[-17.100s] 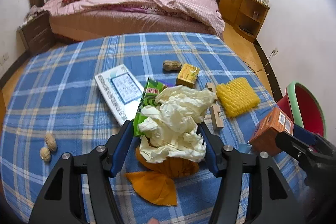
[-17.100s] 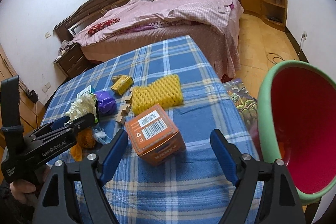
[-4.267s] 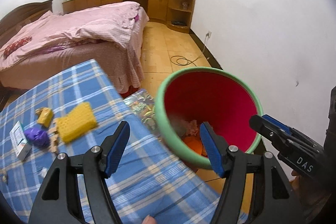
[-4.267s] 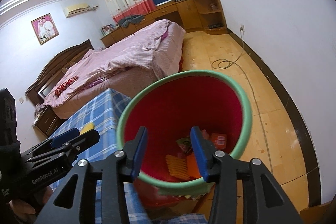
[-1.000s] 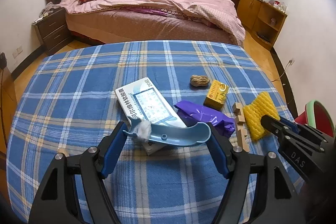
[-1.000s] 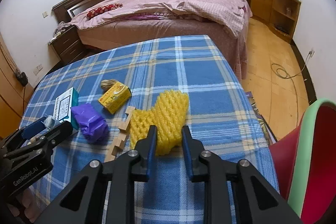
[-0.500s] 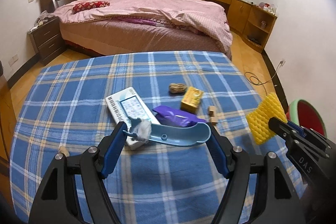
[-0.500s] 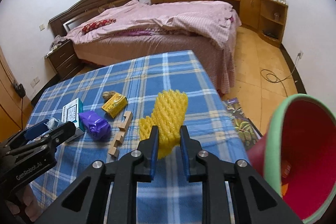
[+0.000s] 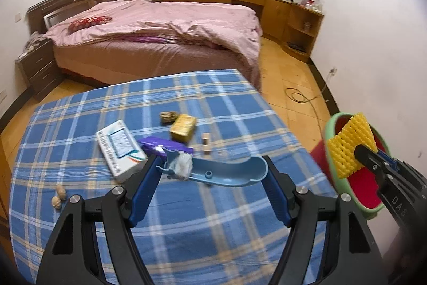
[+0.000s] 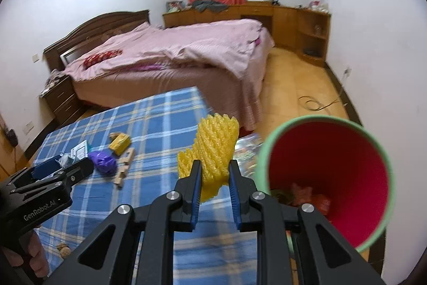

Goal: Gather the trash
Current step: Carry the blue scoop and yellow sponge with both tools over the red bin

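Two pieces are on their way, yellow foam net (image 10: 213, 148) pinched in the right gripper (image 10: 213, 191) jaws and blue plastic scrap (image 9: 226, 171) spanning the left gripper (image 9: 210, 188) jaws, near the red bin (image 10: 328, 159), while boxes, purple wrapper (image 9: 165, 144) and nuts remain on the tabletop (image 9: 213, 231).

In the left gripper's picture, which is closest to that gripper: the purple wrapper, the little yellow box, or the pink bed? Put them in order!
From the left gripper:
1. purple wrapper, just past the fingertips on the table.
2. yellow box, farther along the table.
3. pink bed, across the room.
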`<state>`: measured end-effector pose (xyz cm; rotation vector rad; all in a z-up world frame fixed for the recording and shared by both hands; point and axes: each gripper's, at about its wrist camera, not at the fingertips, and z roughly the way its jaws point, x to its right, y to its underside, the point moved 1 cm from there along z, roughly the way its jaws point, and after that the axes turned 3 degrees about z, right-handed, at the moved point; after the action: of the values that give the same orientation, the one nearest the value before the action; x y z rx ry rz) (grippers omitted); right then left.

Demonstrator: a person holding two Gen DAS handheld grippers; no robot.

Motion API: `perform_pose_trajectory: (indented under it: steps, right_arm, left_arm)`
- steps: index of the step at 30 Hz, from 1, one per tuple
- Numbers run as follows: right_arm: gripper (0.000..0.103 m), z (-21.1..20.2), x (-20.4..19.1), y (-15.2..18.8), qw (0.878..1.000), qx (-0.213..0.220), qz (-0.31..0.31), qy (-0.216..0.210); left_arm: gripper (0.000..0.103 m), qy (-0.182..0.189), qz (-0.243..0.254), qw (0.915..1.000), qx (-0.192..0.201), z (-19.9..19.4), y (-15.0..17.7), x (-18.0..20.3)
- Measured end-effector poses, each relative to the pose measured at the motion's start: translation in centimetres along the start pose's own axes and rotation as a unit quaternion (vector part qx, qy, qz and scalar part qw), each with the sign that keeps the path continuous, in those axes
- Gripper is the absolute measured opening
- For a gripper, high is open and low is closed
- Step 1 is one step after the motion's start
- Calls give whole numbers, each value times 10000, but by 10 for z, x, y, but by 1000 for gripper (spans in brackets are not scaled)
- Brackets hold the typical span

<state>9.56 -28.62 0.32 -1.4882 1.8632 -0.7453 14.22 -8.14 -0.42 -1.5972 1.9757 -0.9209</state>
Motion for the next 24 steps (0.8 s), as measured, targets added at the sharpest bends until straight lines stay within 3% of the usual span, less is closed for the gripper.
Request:
perform_pose_trajectory:
  steps: [12, 24]
  right_arm:
    - [22, -28, 68, 6, 9975, 161, 450, 517]
    - [22, -25, 126, 19, 9927, 32, 845, 864]
  left_arm:
    - [75, 547, 494, 9973, -17, 0, -2, 71]
    - [75, 959, 1039, 9898, -164, 22, -4, 142]
